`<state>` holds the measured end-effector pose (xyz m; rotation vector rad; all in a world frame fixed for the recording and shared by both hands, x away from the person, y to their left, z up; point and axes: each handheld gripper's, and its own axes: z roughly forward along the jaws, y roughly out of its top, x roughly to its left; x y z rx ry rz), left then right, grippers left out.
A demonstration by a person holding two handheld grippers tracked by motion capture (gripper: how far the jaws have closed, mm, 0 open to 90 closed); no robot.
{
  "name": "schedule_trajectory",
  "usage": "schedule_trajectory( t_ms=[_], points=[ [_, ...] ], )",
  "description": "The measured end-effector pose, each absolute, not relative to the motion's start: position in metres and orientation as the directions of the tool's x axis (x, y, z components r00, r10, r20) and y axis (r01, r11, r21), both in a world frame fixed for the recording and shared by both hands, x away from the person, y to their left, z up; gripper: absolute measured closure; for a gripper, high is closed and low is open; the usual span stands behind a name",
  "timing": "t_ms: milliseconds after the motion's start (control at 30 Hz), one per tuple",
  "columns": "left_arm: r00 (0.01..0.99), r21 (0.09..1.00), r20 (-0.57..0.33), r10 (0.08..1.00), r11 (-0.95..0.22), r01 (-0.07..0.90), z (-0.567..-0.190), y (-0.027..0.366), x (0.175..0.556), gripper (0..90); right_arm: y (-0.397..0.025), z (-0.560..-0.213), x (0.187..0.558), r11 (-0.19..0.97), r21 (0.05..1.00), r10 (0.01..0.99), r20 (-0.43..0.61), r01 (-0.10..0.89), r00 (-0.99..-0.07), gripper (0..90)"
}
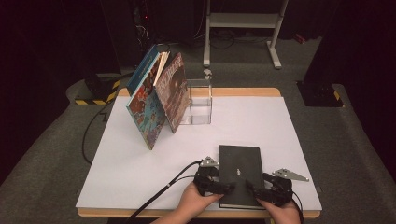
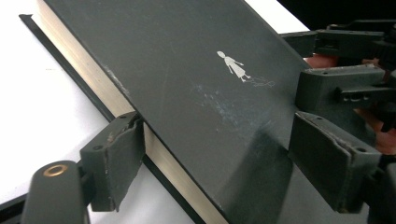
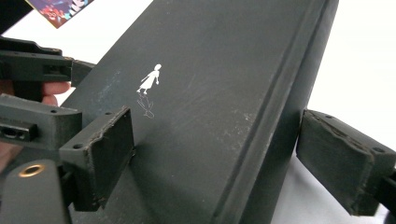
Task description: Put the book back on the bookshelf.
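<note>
A black book (image 1: 241, 175) lies flat near the worktop's (image 1: 140, 172) front edge, right of centre. The left claw (image 1: 219, 185) straddles its page edge and the right claw (image 1: 258, 189) its spine, each with jaws spread, one over the cover, one beside the book, neither clenched. Two picture books (image 1: 159, 100) lean against a clear box (image 1: 198, 107) near the back edge.
</note>
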<state>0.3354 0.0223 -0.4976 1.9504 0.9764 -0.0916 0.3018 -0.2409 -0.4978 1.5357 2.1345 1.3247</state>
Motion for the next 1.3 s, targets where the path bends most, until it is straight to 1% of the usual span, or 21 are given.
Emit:
schedule_trajectory(
  t_ms=[133, 200, 300, 567, 833, 900, 1300],
  points=[
    [0.690, 0.703, -0.418, 0.591, -0.271, 0.658, -0.497, 0.022, 0.336, 18.6, -0.242, -0.500, 0.307, 0.032, 0.705, 0.823, 0.383, 0.708, -0.419, 7.0],
    [0.694, 0.707, -0.411, 0.591, -0.274, 0.652, -0.497, 0.022, 0.336, 18.9, -0.241, -0.498, 0.310, 0.033, 0.681, 0.823, 0.397, 0.732, -0.406, 6.9],
    [0.699, 0.709, -0.404, 0.591, -0.280, 0.647, -0.496, 0.023, 0.336, 19.3, -0.240, -0.495, 0.313, 0.052, 0.665, 0.826, 0.391, 0.745, -0.407, 7.1],
    [0.698, 0.710, -0.391, 0.600, -0.286, 0.644, -0.494, 0.032, 0.334, 20.8, -0.233, -0.496, 0.314, 0.044, 0.667, 0.826, 0.394, 0.743, -0.403, 7.8],
    [0.691, 0.708, -0.384, 0.612, -0.286, 0.646, -0.492, 0.054, 0.338, 21.1, -0.212, -0.496, 0.320, 0.050, 0.667, 0.820, 0.398, 0.744, -0.412, 8.1],
    [0.686, 0.707, -0.387, 0.616, -0.279, 0.650, -0.492, 0.061, 0.339, 22.4, -0.206, -0.496, 0.322, 0.051, 0.665, 0.817, 0.401, 0.745, -0.413, 8.1],
    [0.670, 0.712, -0.381, 0.637, -0.260, 0.652, -0.492, 0.105, 0.345, 22.5, -0.163, -0.496, 0.337, 0.074, 0.661, 0.805, 0.403, 0.747, -0.436, 8.1]
  ],
)
